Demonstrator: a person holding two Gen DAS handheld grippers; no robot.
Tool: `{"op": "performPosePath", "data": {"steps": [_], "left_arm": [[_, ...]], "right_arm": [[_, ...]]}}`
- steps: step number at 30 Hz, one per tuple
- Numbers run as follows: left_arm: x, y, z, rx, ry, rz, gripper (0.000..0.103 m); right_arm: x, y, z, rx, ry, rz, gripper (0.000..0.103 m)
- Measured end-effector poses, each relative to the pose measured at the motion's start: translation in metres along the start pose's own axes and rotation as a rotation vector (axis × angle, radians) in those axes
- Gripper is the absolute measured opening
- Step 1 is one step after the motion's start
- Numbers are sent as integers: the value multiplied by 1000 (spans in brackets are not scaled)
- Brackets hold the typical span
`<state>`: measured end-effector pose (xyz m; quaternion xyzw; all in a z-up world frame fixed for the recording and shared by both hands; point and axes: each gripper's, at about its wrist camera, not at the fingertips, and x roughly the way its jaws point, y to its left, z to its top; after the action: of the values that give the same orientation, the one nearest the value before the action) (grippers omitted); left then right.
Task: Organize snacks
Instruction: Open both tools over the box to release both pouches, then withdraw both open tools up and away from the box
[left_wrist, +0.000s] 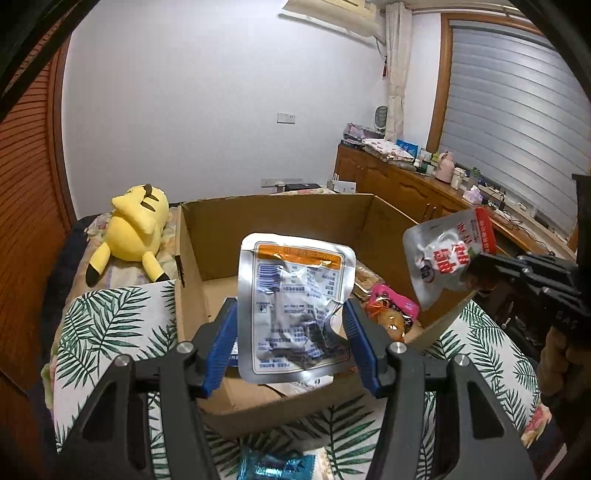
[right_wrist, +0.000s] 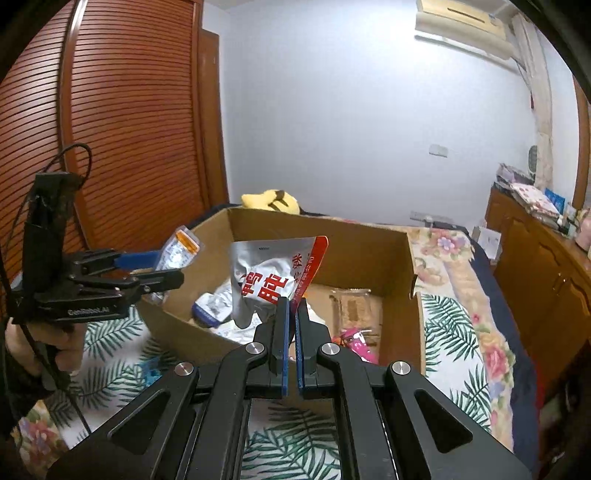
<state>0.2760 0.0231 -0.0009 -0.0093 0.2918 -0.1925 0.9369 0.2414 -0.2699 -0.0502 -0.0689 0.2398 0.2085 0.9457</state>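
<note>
Each pair of tongs is clamped on a packet, the left tongs gripping an orange-striped foil pouch and the right tongs pinching a red-lettered pouch, both poised above the cardboard box, apparently for dropping in.

A silver foil snack pouch with an orange strip hangs upright above the open cardboard box; a red-lettered silver pouch hangs tilted to its right.

A leaf-print bed cover carries an open cardboard box and a yellow plush.
</note>
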Motion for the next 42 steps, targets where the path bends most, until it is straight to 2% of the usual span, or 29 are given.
{"op": "performPosePath", "data": {"steps": [18, 22, 29, 31, 32, 34, 39, 42], "left_arm": [[31, -7, -1, 7, 32, 17, 58], [30, -6, -2, 1, 22, 18, 69], [27, -7, -4, 1, 12, 5, 76], [27, -9, -5, 6, 12, 9, 77], [27, -10, -5, 6, 14, 11, 77], [26, -11, -5, 3, 18, 10, 77], [15, -13, -4, -2, 8, 15, 81], [4, -17, -5, 8, -3, 26, 89]], "right_arm": [[50, -18, -13, 50, 69, -18, 1], [52, -20, -12, 59, 74, -21, 4], [50, -21, -14, 66, 73, -25, 5], [49, -20, -14, 61, 73, -32, 11], [49, -19, -14, 59, 72, -34, 22], [45, -18, -15, 55, 65, -37, 35], [33, -11, -17, 44, 49, -37, 35], [21, -5, -16, 39, 35, -32, 37]]}}
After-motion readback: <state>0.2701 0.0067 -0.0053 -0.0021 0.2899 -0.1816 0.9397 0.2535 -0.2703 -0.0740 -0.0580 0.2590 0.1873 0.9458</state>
